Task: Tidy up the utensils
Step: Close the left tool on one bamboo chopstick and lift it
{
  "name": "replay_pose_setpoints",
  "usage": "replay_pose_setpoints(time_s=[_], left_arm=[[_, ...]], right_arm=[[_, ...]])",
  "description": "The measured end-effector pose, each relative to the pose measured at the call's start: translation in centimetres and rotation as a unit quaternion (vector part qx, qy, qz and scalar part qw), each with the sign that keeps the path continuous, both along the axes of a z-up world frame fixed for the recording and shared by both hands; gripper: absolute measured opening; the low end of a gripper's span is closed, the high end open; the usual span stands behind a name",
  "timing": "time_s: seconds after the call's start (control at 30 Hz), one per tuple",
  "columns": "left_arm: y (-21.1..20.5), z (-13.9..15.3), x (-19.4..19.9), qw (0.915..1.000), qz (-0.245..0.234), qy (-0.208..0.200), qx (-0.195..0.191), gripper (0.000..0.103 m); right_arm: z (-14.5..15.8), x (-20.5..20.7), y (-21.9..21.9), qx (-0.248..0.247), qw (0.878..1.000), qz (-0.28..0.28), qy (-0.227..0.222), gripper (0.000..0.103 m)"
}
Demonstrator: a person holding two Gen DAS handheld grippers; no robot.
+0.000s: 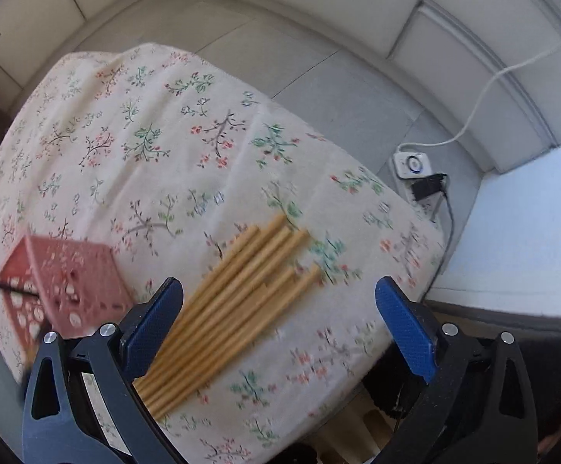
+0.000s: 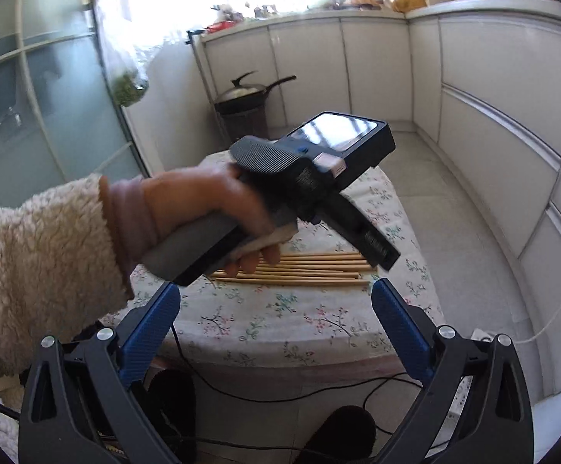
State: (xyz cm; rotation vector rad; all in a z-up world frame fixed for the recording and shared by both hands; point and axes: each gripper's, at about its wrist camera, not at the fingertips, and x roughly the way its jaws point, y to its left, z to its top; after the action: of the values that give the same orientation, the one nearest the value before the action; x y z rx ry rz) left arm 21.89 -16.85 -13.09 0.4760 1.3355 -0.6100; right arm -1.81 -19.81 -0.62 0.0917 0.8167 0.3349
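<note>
Tongs status: the left tongs (image 1: 280, 301) stand wide open and hold nothing; they hover above the near end of the chopsticks (image 1: 238, 301). The right tongs (image 2: 276, 301) are likewise wide open and empty, positioned off the near edge of the worktop (image 2: 280, 332). In the right wrist view, the left hand (image 2: 218, 208) grips the body of the left tool above the bundle.

Task item location: the chopsticks lie flat in a loose, roughly parallel bundle on the floral cloth (image 1: 133, 135) covering the worktop, toward its near right part.

Probable faults:
- The bundle is wider than a single stick. Closing on it off-centre is likely to catch only some sticks and scatter the rest.
- Round sticks may roll toward the worktop edge and drop to the floor.
- The cloth is loose; a low fingertip could snag and drag it, shifting everything on it.
- The left view is motion-blurred, so alignment is uncertain.

Containers: one pink perforated basket (image 1: 60, 282) rests on the cloth, left of the bundle and apart from it. Its orientation is unclear. A thin dark rod (image 1: 2, 285) crosses it; whether the rod sits inside cannot be determined. No chopsticks are visible in it.
</note>
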Motion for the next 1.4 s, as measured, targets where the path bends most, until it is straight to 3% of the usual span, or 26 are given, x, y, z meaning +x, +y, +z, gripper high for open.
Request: replay_pose_setpoints(time_s=[0.07, 0.17, 0.2, 0.27, 0.53, 0.63, 0.8, 0.93, 1.1, 1.23, 1.33, 1.4], left_arm=[[-0.7, -1.3, 1.9, 0.9997, 0.013, 0.013, 0.017, 0.087], [-1.2, -3.3, 3.7, 0.9978, 0.023, 0.038, 0.049, 0.058], [-1.3, -3.8, 4.2, 0.997, 0.023, 0.037, 0.064, 0.054], [-1.4, -4.4, 4.8, 0.9957, 0.021, 0.025, 0.086, 0.049], [-1.8, -5.6, 4.7, 0.9941, -0.006, 0.028, 0.105, 0.035], [-1.8, -6.1, 4.4, 0.9915, -0.016, 0.022, 0.127, 0.019], [-1.6, -6.3, 4.1, 0.9939, -0.021, 0.01, 0.107, 0.015], [-1.0, -4.7, 3.0, 0.9963, -0.025, -0.032, 0.076, 0.007], [1.8, 0.8, -0.3, 0.9934, -0.032, -0.108, 0.023, 0.007], [6.3, 5.8, -4.5, 0.9881, -0.013, -0.15, -0.031, 0.007], [9.8, 9.1, -6.5, 0.9832, 0.003, -0.171, -0.064, 0.007], [12.5, 11.0, -8.6, 0.9779, 0.02, -0.189, -0.088, 0.007]], right_arm=[[-0.6, 0.8, -0.6, 0.005, 1.0, -0.013, 0.02, 0.097], [-1.2, 1.6, -1.3, 0.006, 0.999, -0.024, 0.037, 0.097], [-1.3, 1.7, -1.5, 0.008, 0.999, -0.024, 0.04, 0.097], [-1.5, 1.9, -1.8, 0.008, 0.999, -0.026, 0.044, 0.097], [-2.5, 2.8, -3.8, 0.021, 0.995, -0.06, 0.075, 0.097], [-2.9, 3.3, -4.7, 0.035, 0.992, -0.081, 0.095, 0.097], [-4.1, 4.2, -6.5, 0.044, 0.98, -0.14, 0.137, 0.097], [-5.5, 5.4, -7.9, 0.047, 0.959, -0.212, 0.185, 0.097], [-7.9, 7.2, -9.1, 0.073, 0.926, -0.275, 0.248, 0.097], [-10.4, 8.8, -10.0, 0.124, 0.888, -0.324, 0.302, 0.095], [-12.7, 10.3, -9.8, 0.159, 0.855, -0.346, 0.352, 0.083], [-13.5, 11.4, -9.1, 0.153, 0.847, -0.356, 0.364, 0.07]])
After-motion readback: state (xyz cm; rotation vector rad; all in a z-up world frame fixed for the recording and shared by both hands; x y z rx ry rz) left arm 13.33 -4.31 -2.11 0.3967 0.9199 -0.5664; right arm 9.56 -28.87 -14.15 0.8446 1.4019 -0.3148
